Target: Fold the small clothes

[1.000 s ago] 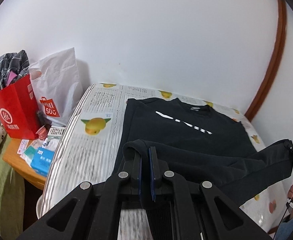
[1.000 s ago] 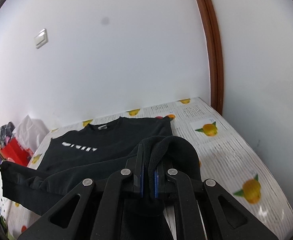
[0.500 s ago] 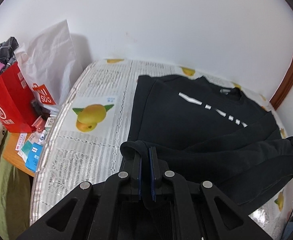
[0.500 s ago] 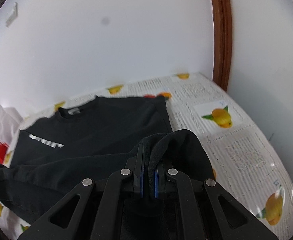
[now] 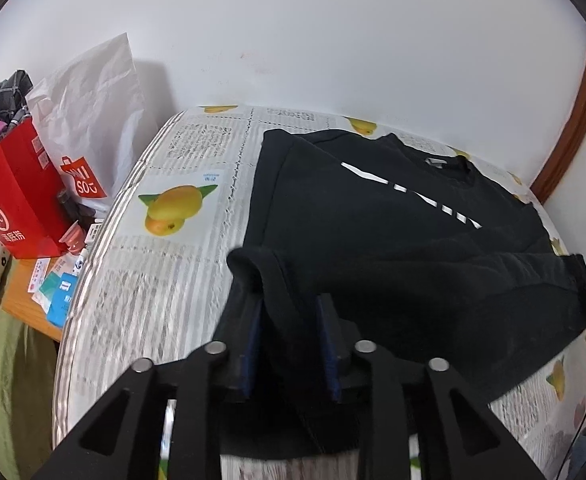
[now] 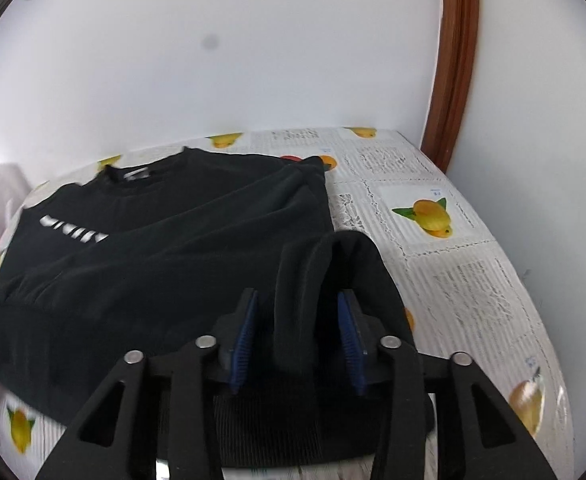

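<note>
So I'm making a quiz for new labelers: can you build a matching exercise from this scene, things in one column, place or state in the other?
Things:
1. black sweatshirt
2. red paper bag
3. white plastic bag
4. left gripper

Descriptions:
A. jaws apart, fabric between them
B. holds checked cloth
C. leans on the wall, red logo
D. spread on the fruit-print tablecloth

Pairs: 1-D, 2-B, 3-C, 4-A

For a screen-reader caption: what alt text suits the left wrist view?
The left gripper, its jaws just opened, straddles a loose fold of the black sweatshirt, which lies on a bed cover printed with mangoes and newsprint. A red paper bag and a white plastic bag stand at left.
</note>
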### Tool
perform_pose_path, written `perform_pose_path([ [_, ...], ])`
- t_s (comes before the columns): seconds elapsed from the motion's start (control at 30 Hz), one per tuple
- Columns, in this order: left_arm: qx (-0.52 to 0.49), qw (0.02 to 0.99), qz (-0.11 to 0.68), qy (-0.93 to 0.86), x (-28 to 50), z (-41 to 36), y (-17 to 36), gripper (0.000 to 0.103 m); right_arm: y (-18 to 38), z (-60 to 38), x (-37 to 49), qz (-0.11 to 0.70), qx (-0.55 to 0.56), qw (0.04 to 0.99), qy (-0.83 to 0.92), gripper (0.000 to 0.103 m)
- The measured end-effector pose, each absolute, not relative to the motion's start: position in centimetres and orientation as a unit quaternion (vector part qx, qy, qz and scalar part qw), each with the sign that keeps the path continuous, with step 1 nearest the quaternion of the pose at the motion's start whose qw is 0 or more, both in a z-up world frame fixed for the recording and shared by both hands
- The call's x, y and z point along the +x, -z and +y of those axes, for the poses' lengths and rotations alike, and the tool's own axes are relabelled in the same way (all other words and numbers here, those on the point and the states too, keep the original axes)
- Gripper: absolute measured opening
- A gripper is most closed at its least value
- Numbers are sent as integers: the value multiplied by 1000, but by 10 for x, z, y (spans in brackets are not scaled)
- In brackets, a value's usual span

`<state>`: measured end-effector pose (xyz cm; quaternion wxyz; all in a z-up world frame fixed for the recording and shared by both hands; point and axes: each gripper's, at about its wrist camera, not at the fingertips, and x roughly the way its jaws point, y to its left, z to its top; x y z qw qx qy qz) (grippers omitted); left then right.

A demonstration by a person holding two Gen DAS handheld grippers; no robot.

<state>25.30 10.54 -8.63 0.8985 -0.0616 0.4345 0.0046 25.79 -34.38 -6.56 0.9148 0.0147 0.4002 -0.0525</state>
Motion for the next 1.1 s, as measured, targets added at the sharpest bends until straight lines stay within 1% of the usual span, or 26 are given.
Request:
perform_pose_path([
  [0.1, -58, 902, 428, -2, 237, 106, 85, 41, 62, -355, 232, 383, 21, 922, 57, 53],
  [0.2, -68, 904, 422, 0, 216, 115, 85, 46, 64, -368, 211, 378, 21, 922, 75, 53],
  [0.27, -74, 905, 418, -1, 205, 123, 85, 47, 65, -377, 202, 378, 27, 922, 86, 53],
  [0.37, -83, 908, 411, -11, 192, 137, 87, 51, 69, -395, 192, 386, 56, 916, 97, 54],
  [0.6, -103, 897, 429, -28, 198, 162, 109, 51, 99, -402, 207, 421, 84, 897, 104, 53],
  [0.8, -122, 888, 444, -11, 212, 169, 127, 51, 110, -389, 227, 426, 79, 896, 98, 53],
  [0.87, -138, 883, 449, -4, 217, 170, 132, 51, 110, -388, 233, 424, 77, 897, 98, 51],
  [0.93, -143, 881, 451, -1, 220, 169, 134, 46, 112, -389, 237, 427, 80, 896, 90, 41],
  [1.0, -150, 878, 454, 15, 222, 166, 135, 28, 112, -386, 238, 425, 71, 898, 83, 28],
  [1.03, -149, 878, 454, 19, 221, 163, 134, 24, 110, -383, 237, 424, 61, 900, 85, 22],
  [1.1, -131, 882, 453, 17, 220, 158, 130, 11, 108, -378, 233, 419, 44, 903, 85, 16],
])
